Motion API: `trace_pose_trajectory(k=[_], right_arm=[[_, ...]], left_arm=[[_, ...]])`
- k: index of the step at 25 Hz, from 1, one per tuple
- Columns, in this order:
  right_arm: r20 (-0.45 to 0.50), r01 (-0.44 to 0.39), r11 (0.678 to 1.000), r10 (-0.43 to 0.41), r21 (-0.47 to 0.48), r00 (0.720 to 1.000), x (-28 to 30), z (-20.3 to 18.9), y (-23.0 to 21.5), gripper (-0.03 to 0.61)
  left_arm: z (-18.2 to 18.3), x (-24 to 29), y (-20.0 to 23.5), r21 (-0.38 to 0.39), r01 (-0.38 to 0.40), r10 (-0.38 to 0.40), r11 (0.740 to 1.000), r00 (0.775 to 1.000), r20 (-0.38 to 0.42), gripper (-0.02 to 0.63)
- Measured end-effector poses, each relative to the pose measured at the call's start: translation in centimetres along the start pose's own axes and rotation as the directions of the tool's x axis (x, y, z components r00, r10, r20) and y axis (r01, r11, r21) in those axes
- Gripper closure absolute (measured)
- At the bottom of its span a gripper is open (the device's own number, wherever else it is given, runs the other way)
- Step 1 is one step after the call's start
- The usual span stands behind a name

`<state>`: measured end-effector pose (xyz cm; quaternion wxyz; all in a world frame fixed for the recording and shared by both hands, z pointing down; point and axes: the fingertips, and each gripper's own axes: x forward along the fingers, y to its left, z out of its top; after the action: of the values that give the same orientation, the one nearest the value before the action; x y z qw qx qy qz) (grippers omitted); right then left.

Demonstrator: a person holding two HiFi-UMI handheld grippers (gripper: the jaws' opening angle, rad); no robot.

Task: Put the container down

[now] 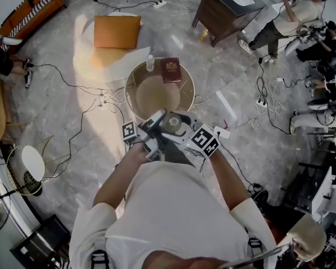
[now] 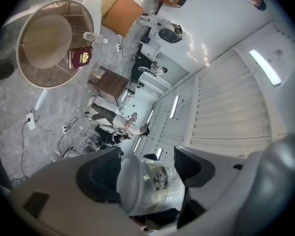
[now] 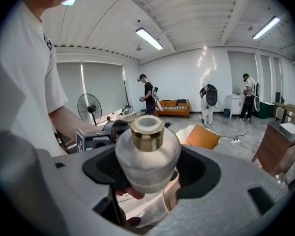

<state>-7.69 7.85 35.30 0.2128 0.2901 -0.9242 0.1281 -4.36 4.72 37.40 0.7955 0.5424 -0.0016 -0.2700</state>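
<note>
Holding the frosted gold-collared glass container aloft, left gripper and right gripper both clamp it; next, probably lowering onto the round beige table at twelve o'clock.

A pale grey marbled floor is catching a bright glare. An orange cushion is resting on a white seat, and a dark wooden cabinet is standing apart from it. Strip lights are glowing on the white slatted ceiling. A standing fan is facing the room, and an orange sofa is sitting against the white far wall
</note>
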Motion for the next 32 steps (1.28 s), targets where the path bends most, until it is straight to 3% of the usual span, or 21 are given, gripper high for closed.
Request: trace_pose_trajectory(k=[21,32], right_arm=[[0.015,-0.126,0.992,0.126,0.019,0.992,0.5,-1.3,-14.9,0.245],[0.011,-0.176,0.984,0.175,0.038,0.984,1.1,-3.6,-19.6,0.245]], left_arm=[[9.4,11.7,3.2,0.043,-0.011,0.005,0.999,0.992,0.126,0.301],[12.5,14.8,6.2,0.021,-0.005,0.001,1.0,0.987,0.159,0.302]])
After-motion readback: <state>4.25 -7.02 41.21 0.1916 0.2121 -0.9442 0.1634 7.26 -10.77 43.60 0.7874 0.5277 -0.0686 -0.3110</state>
